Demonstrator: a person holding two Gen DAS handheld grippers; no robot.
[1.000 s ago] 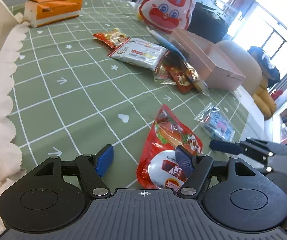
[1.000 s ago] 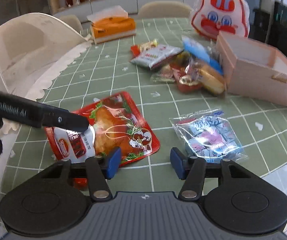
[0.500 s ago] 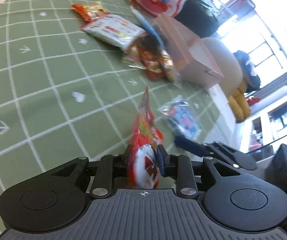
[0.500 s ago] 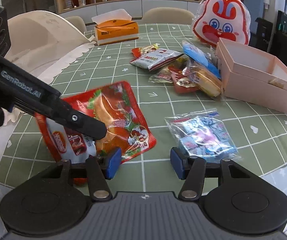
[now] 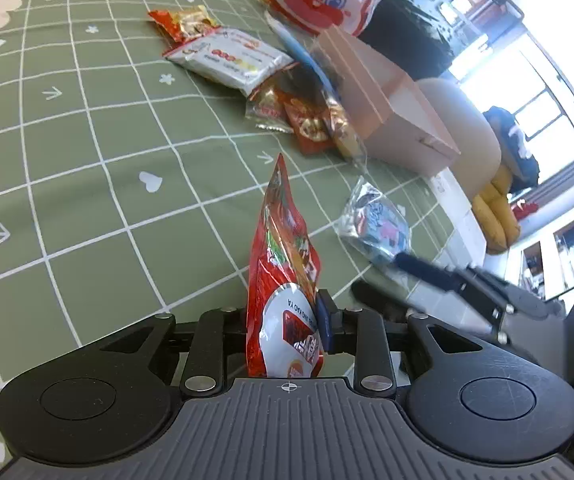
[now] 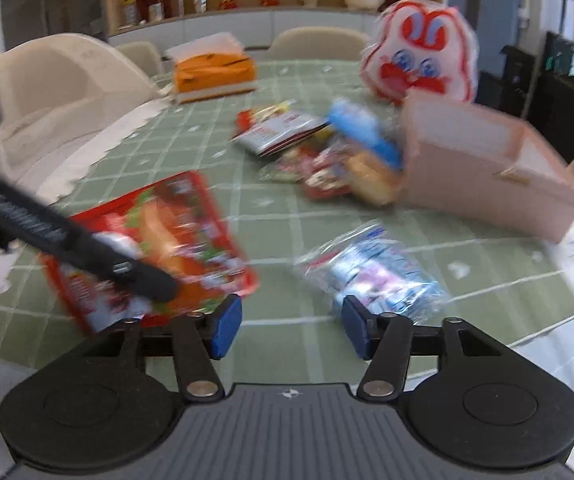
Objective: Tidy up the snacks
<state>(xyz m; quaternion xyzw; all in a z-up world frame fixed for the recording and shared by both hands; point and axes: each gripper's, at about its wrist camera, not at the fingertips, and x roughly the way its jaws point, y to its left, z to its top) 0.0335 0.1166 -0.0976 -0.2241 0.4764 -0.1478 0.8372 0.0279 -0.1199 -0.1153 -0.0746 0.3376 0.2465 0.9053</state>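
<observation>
One red snack pouch [image 5: 283, 264] stands pinched between the left gripper [image 5: 287, 326] fingers.

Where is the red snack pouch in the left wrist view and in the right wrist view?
Left wrist view: red snack pouch stands edge-on at bottom centre, clamped in the left gripper.
Right wrist view: it is at lower left, blurred, held off the tablecloth.
Shared landmark: pink box, beyond the pouch in both views.
</observation>
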